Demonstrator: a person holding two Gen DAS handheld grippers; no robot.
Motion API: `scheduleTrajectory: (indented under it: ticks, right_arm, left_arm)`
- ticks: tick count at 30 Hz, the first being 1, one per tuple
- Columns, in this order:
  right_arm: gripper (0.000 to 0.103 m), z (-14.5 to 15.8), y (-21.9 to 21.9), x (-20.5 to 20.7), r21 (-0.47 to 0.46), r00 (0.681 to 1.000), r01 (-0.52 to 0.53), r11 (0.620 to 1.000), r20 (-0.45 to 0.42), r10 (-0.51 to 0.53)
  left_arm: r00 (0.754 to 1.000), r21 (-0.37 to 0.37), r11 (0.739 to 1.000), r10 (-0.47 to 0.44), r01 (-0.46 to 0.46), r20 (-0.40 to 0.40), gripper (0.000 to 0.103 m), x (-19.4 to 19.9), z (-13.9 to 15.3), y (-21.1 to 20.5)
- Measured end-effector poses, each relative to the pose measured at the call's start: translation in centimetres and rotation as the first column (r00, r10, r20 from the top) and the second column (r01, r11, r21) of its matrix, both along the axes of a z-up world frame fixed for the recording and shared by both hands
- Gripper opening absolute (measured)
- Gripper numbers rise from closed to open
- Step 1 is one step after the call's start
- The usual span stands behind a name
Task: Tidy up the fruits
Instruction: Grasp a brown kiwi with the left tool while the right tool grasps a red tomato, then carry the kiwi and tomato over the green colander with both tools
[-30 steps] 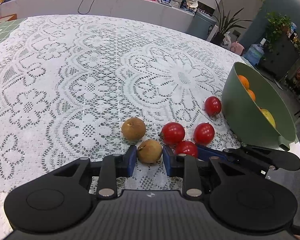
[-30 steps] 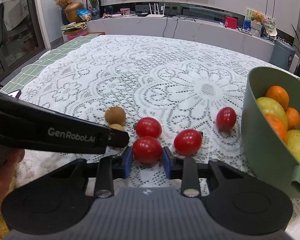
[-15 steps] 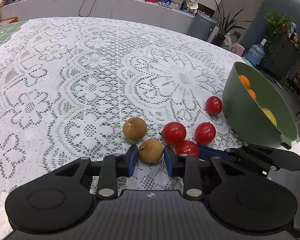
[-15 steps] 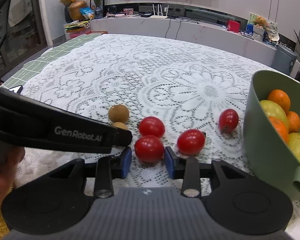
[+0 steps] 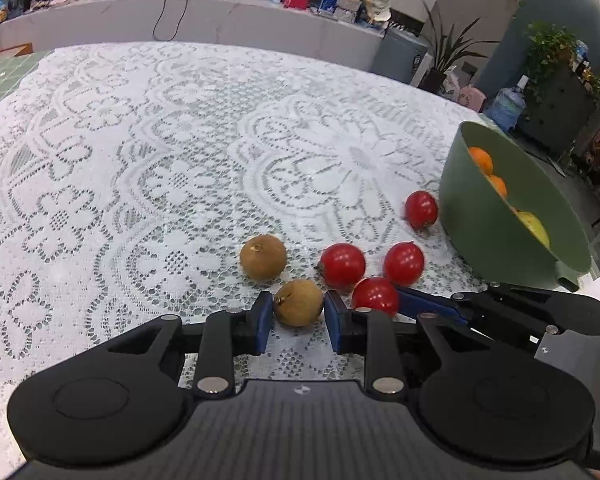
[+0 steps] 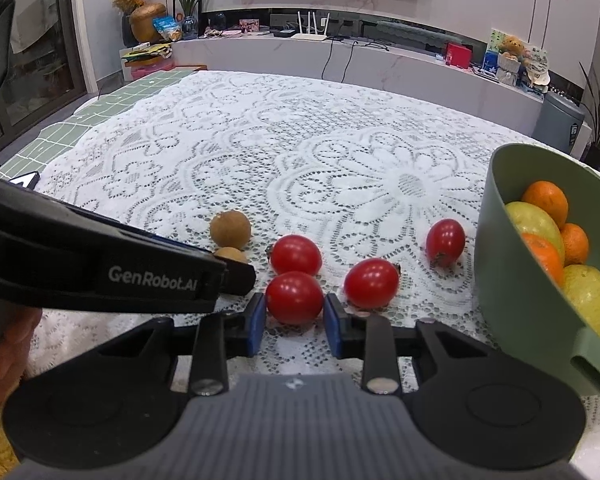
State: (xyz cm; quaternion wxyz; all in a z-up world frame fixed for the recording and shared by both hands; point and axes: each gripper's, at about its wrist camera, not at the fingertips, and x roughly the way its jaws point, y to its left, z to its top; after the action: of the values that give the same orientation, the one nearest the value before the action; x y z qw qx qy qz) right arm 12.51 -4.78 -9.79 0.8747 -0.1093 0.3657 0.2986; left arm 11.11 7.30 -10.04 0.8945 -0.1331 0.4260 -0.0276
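Note:
A brown longan [image 5: 298, 302] lies on the lace tablecloth between the blue pads of my left gripper [image 5: 298, 320]. Its jaws are closing and both pads touch the fruit. My right gripper [image 6: 295, 320] has a cherry tomato [image 6: 294, 297] between its pads; these jaws are closing too and press on its sides. The same tomato [image 5: 375, 295] shows in the left wrist view, just right of the longan. A second longan [image 5: 263, 257] and three loose tomatoes [image 5: 343, 265], [image 5: 404, 263], [image 5: 421, 210] sit just beyond. The two grippers are side by side, almost touching.
A green bowl [image 6: 508, 280] with oranges and yellow-green fruit stands at the right, close to the farthest tomato [image 6: 445, 240]. The left gripper's black body [image 6: 140, 276] crosses the left of the right wrist view, with a hand behind it. Bare lace cloth stretches beyond the fruit.
Both hands have stayed where they were. The right pads stood slightly off the tomato half a second ago and now touch it; the left pads have likewise drawn in on the longan.

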Motion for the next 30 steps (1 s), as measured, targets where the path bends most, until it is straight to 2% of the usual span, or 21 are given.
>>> scheduleTrajectory:
  ticks: [7,21,30]
  right_arm:
    - [0.028,1.2,-1.0,-0.8,0.025,1.0,0.021,0.999,0.01,-0.021]
    - [0.028,5.7,-5.1,-4.3,0.082,0.988,0.047,0.995,0.146,-0.059]
    - [0.028,8.9,-9.4,-5.3,0.136,0.962,0.137,0.981,0.218,-0.165]
  left_arm:
    - [0.997,-0.007,1.0,0.003,-0.002,0.073,0.031,-1.3,1.2,-0.1]
    - [0.978,-0.009,1.0,-0.001,0.003,0.209,0.031,-3.7,5.7,-2.7]
    - [0.963,-0.026,0.998,-0.047,0.056,0.264,0.031,-4.1,9.1,-5.9]
